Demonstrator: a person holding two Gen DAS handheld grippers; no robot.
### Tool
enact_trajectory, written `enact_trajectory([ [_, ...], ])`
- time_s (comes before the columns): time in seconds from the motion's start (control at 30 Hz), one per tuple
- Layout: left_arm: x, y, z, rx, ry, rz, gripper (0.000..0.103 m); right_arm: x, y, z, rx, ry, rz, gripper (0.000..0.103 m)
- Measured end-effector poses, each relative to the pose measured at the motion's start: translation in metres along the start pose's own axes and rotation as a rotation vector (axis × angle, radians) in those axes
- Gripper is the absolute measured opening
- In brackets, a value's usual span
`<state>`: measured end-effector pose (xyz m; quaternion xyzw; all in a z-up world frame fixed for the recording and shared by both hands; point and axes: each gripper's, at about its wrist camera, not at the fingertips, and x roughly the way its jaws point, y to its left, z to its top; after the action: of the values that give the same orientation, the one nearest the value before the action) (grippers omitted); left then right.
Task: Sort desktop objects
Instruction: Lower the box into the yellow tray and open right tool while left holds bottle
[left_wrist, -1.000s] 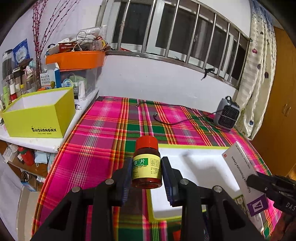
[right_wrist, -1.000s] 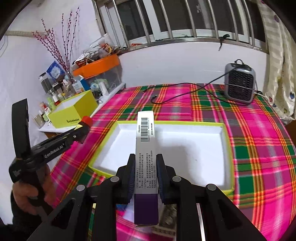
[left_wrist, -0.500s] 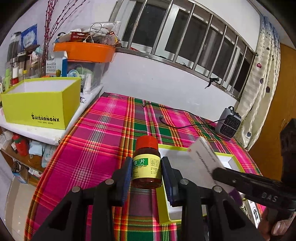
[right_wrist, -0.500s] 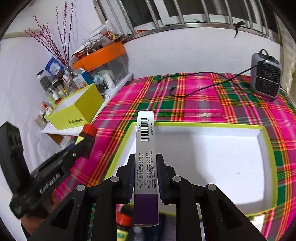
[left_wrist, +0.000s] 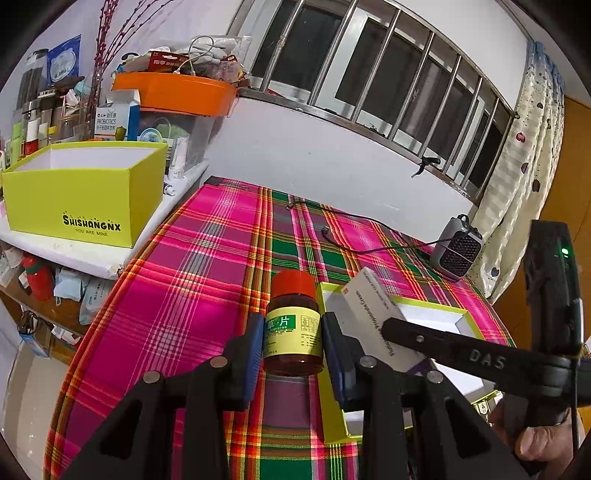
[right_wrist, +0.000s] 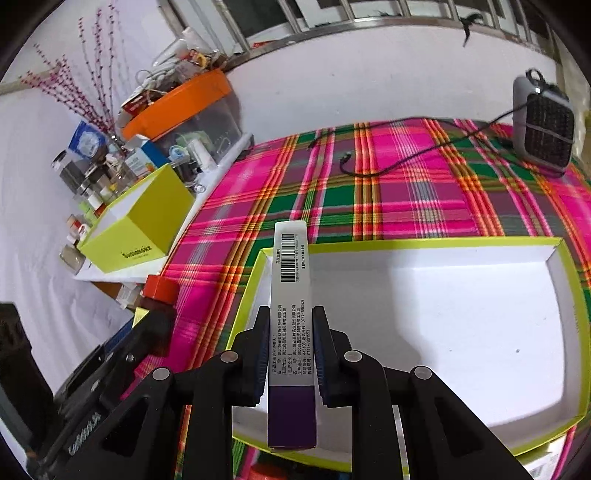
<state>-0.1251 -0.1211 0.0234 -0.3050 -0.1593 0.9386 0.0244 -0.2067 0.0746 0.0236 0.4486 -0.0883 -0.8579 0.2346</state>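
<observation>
Left-wrist view first: left gripper (left_wrist: 293, 338) is clamped on an amber medicine bottle (left_wrist: 293, 332) with a red cap and a yellow-green label, held upright above the plaid tablecloth (left_wrist: 207, 273), just to the left of the shallow lime-rimmed tray (left_wrist: 328, 369). The right gripper (left_wrist: 391, 328) reaches in from the right, carrying a white carton (left_wrist: 373, 314) tilted over the tray's near-left corner. On the shelf to the left sits a lime box (left_wrist: 85, 195), and a small grey heater (left_wrist: 458, 253) stands near the curtain.

Right-wrist view: the right gripper (right_wrist: 290, 347) pinches the long white-and-purple carton (right_wrist: 291, 325) at its middle, barcode end pointing forward, above the tray's (right_wrist: 570, 295) left edge. The bottle's red cap (right_wrist: 160, 288) shows at lower left in the left gripper (right_wrist: 147, 314), outside the tray.
</observation>
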Motion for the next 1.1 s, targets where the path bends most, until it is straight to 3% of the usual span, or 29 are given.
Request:
enact_trajectory([
  [0.53,0.003,-0.002,-0.004,0.003,0.016,-0.011,0.033,0.034,-0.007,0.004,0.159,0.066,0.045,0.022],
  [0.77,0.008,-0.003,-0.007,0.007,0.038,-0.014,0.033,0.041,-0.012,0.000,0.255,0.095,0.167,0.027],
  [1.1,0.011,-0.003,-0.009,0.009,0.051,-0.017,0.033,0.037,-0.014,-0.001,0.283,0.072,0.220,0.028],
])
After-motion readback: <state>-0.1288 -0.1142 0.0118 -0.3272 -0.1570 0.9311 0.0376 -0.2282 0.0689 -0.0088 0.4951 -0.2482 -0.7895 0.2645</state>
